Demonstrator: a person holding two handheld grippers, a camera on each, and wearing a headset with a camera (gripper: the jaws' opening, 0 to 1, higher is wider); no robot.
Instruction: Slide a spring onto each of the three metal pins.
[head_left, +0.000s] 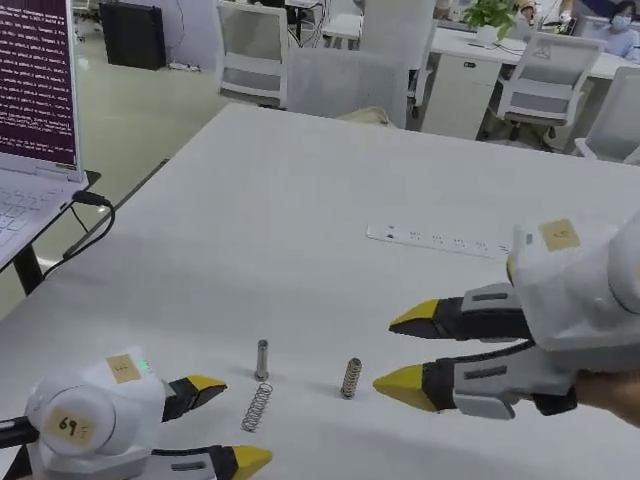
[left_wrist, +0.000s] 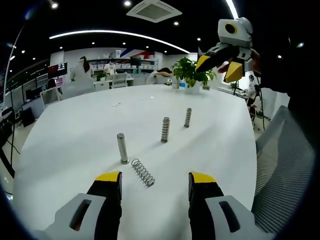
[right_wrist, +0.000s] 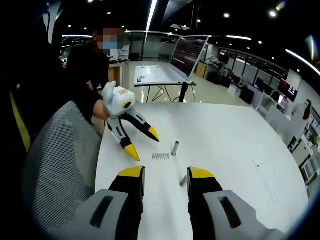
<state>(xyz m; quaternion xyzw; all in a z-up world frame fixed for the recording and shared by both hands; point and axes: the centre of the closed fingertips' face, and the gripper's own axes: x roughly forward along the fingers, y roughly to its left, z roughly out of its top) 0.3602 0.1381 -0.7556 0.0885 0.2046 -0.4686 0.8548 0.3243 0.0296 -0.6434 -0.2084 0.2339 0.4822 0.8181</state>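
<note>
Head view: white table (head_left: 300, 200), with the task items bunched near its near edge. The bare pin (head_left: 262, 360) stands upright. The loose spring (head_left: 257, 407) lies flat just near of it; I cannot tell if they touch. The sprung pin (head_left: 351, 377) stands a little to the right, apart from both.

The left gripper (head_left: 235, 420) is at the near left, jaws spread wide with nothing between them and tips just left of the loose spring. The right gripper (head_left: 388, 352) comes in from the right, jaws also well apart and empty, lower tip close beside the sprung pin.

Far of the pins the tabletop is bare up to a power strip (head_left: 435, 240), and bare again beyond that to the far edge. The table's left edge runs diagonally. Past it sit a laptop (head_left: 35, 90) and its cable (head_left: 95, 222). Office chairs (head_left: 250, 50) stand behind the far edge.

Left gripper view: there is a second sprung pin (left_wrist: 187, 117) upright beyond the first, with the right gripper raised above the table past it. The loose spring lies just ahead of this gripper's tips, between them. The table edge curves close on the right, with a mesh chair (left_wrist: 285, 165) just outside it. A plant (left_wrist: 192, 75) sits at the far end.

Right gripper view: the sprung pin (right_wrist: 184, 180) sits right at the gap between this gripper's tips. The left gripper's tips point at the loose spring, and the table edge is close behind them.
</note>
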